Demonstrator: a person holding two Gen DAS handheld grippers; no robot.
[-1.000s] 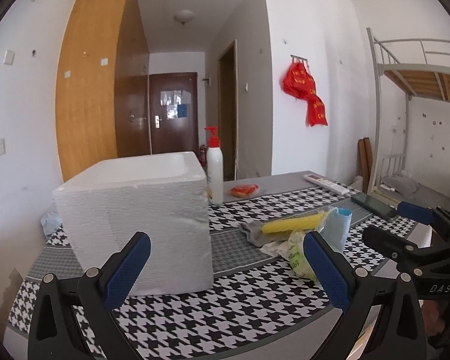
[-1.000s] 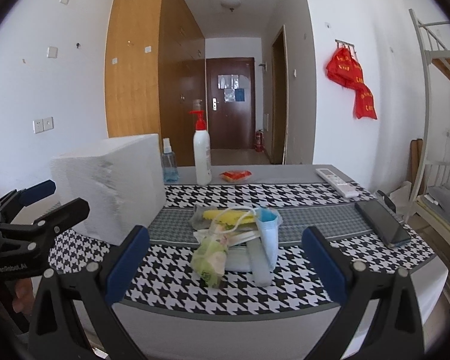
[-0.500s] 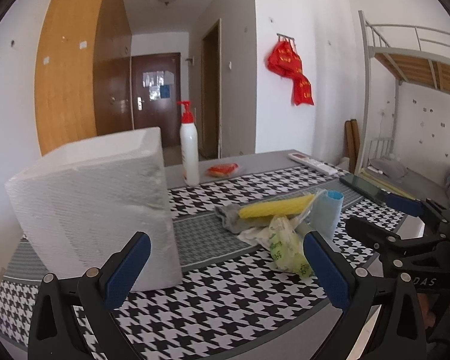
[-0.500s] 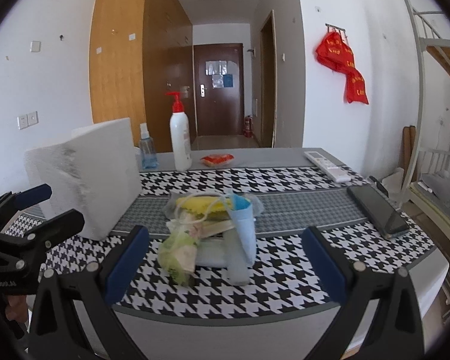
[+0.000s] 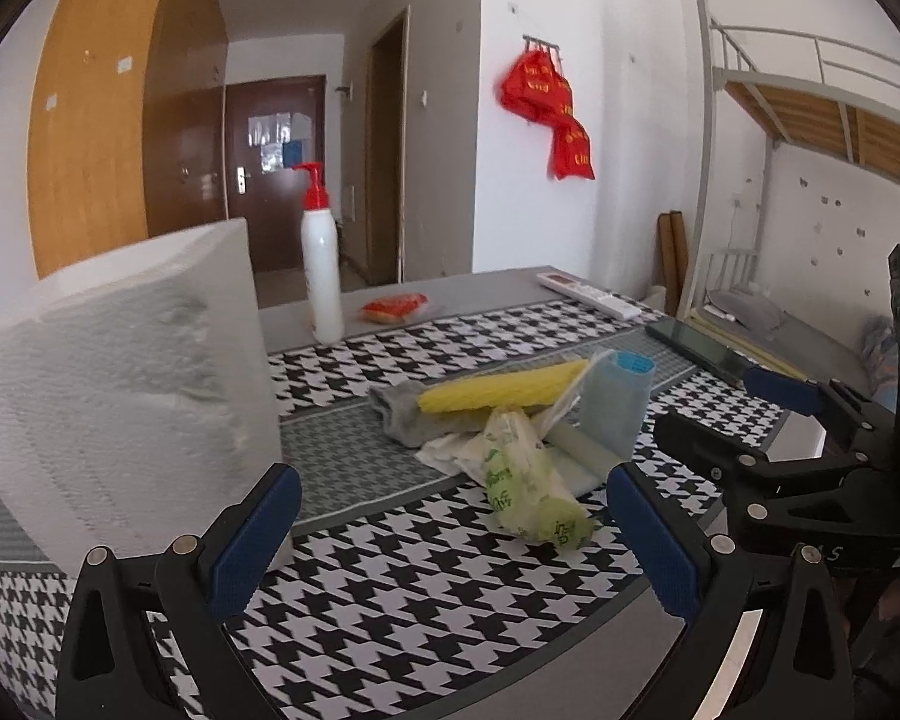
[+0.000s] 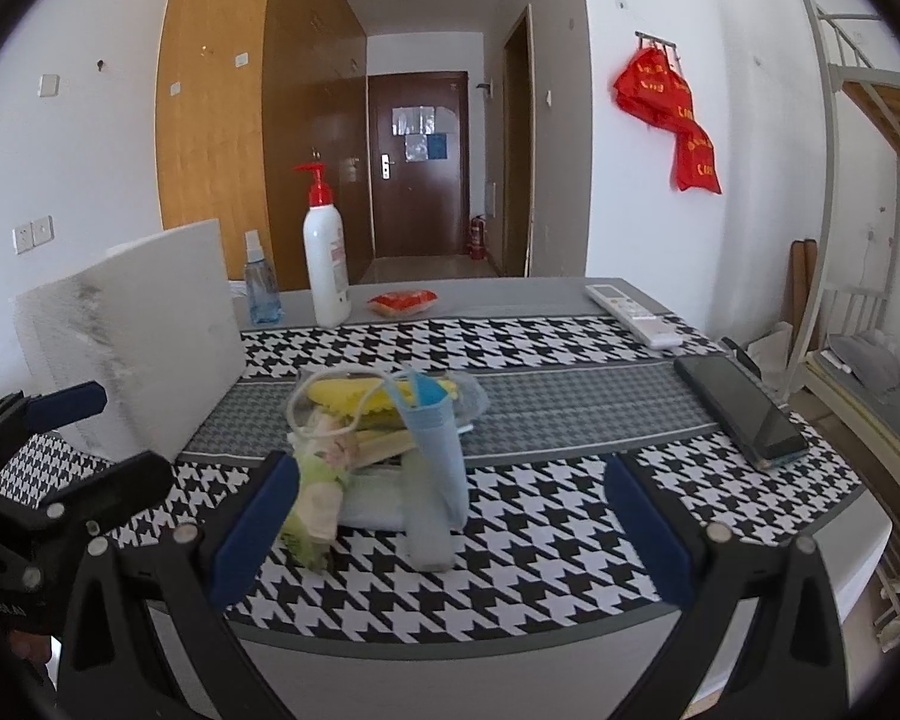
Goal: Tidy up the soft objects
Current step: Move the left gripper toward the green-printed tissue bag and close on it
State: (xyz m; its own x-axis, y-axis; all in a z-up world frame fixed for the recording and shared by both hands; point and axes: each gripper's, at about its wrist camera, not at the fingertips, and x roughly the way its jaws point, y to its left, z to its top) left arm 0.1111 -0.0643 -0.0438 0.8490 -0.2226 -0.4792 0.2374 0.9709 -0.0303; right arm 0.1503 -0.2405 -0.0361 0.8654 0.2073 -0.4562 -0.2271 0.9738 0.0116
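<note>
Both tongs, the left gripper and right gripper, hang spread and empty at the table's near edge. The soft pile lies ahead on the houndstooth cloth, just beside the white foam box, probably its destination.

A white pump bottle with a red top stands near the worktop's far edge, a small blue spray bottle just beside it and an orange-red packet lying close by. Toward the far right corner lies a white remote control, and a dark phone rests along the right edge. Red bags hang from a wall hook, and a metal bunk bed stands beyond the worktop's right edge.
</note>
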